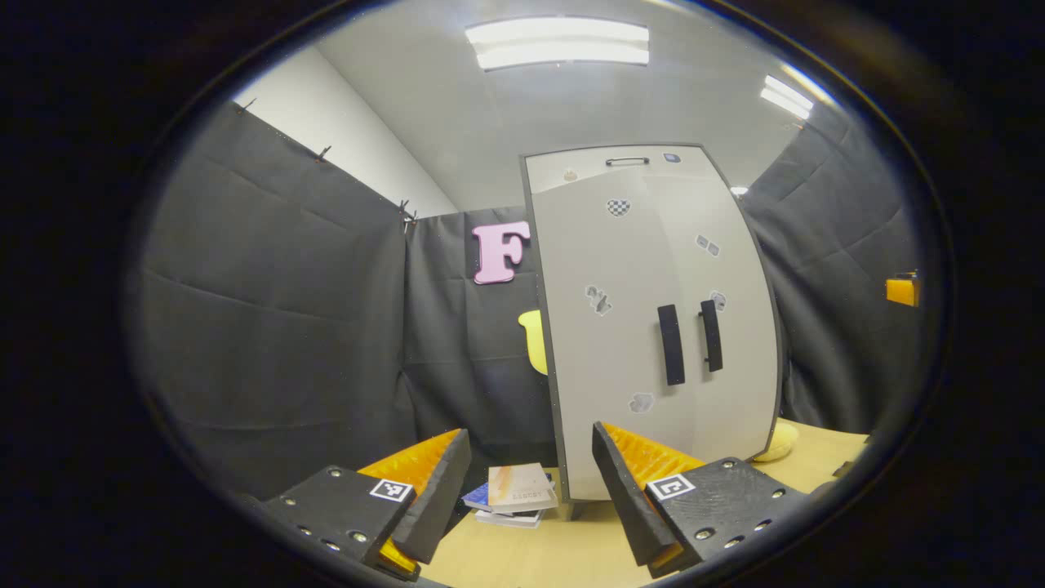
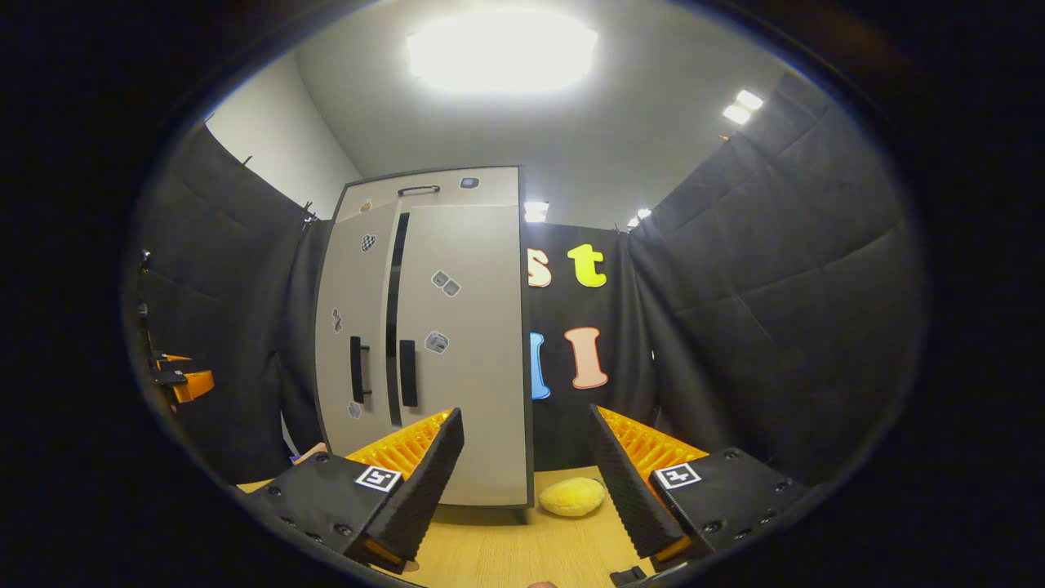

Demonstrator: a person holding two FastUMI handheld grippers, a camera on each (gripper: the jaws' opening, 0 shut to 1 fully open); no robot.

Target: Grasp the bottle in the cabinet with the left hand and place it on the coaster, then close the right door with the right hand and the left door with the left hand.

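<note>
A tall grey cabinet (image 1: 612,359) stands on the wooden table, its two doors side by side with black vertical handles (image 1: 671,345). In the right gripper view the cabinet (image 2: 473,343) has a narrow dark gap (image 2: 397,310) between its doors, and the inside is hidden. My left gripper (image 1: 531,482) hangs open in front of the cabinet's left edge with nothing between its fingers. My right gripper (image 2: 526,478) is open and empty too, in front of the cabinet's right edge.
A small stack of books (image 1: 514,494) lies on the table (image 1: 522,555) left of the cabinet. A soft yellow object (image 2: 571,496) rests at the cabinet's right foot. The other gripper (image 2: 184,380) sits at the far left edge. Black cloth walls surround the booth.
</note>
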